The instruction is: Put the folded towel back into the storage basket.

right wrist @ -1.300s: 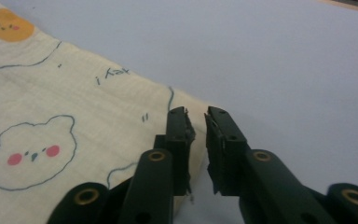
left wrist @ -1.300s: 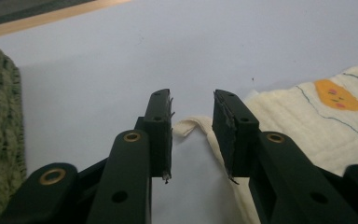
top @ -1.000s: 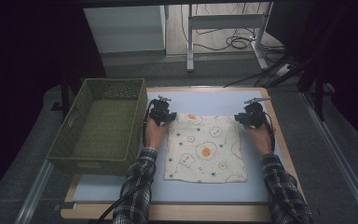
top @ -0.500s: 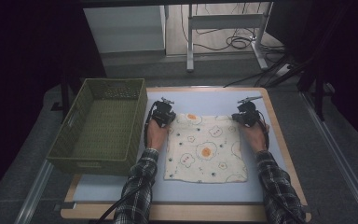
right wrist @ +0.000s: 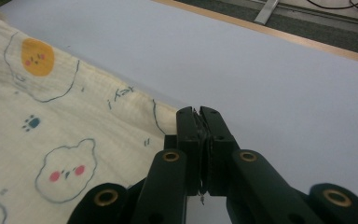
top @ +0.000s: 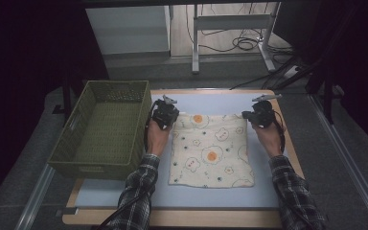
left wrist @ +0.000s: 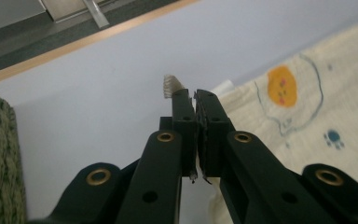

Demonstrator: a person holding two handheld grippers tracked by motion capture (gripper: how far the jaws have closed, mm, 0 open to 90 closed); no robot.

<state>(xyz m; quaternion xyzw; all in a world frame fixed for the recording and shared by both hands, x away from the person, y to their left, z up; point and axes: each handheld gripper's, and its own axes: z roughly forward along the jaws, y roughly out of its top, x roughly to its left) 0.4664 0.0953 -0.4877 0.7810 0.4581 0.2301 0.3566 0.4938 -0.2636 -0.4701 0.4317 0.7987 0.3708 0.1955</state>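
**Both my jaws pinch the far corners of a printed cloth**

I hold a gripper in each hand over a pale blue counter (top: 124, 191). A cream cloth (top: 211, 158) printed with fried eggs and bears lies flat at its middle. My left gripper (left wrist: 195, 95) has its jaws closed on the cloth's far left corner, a frayed tip poking past them. My right gripper (right wrist: 200, 114) has its jaws pressed together on the far right corner. Holding both far corners likely lets me lift or fold the cloth evenly. A green woven basket (top: 76, 143) sits just left of the cloth.
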